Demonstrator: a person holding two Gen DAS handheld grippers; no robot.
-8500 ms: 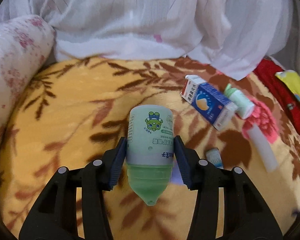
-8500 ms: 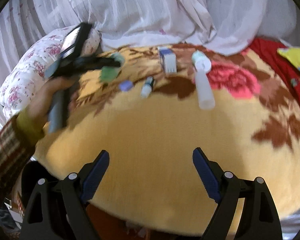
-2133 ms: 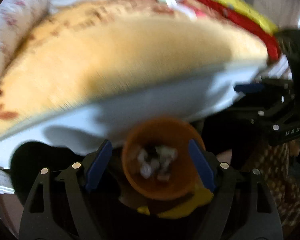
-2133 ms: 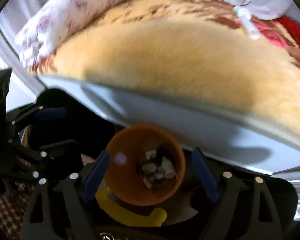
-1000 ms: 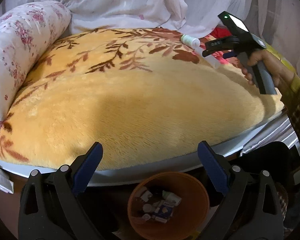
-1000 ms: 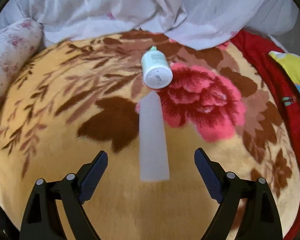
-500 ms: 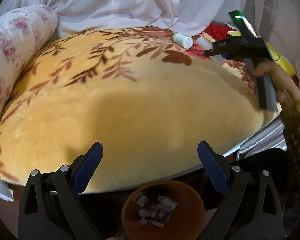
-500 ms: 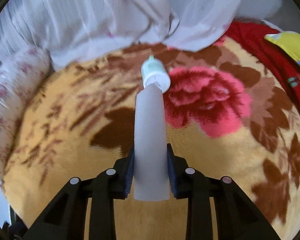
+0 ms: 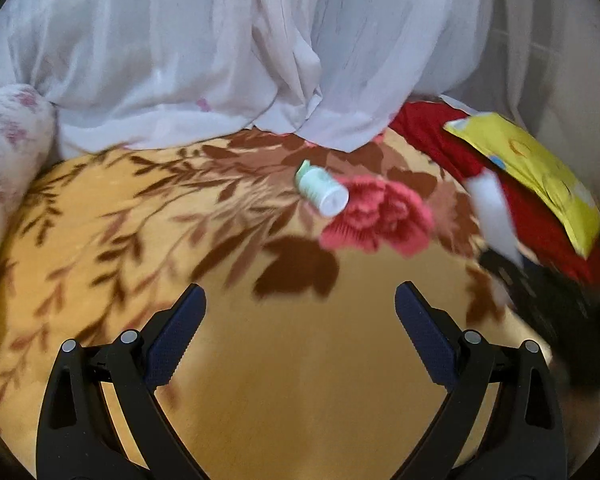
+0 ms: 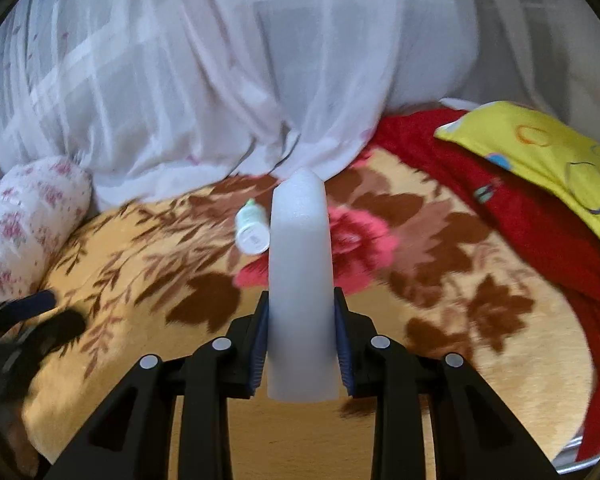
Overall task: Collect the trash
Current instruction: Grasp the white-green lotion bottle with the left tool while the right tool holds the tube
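Right claw [image 10: 302, 344] clamped on white tube [image 10: 301, 280]; left claw [image 9: 300, 336] wide, empty.

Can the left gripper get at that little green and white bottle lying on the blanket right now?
Probably yes. The left gripper is open and empty, with only bare blanket between it and the small bottle.

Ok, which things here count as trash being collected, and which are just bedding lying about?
Job:
white tube, shut in right gripper
small green-capped bottle, loose on the blanket
left gripper, open, empty

Lying about:
floral blanket
yellow pillow
white curtain
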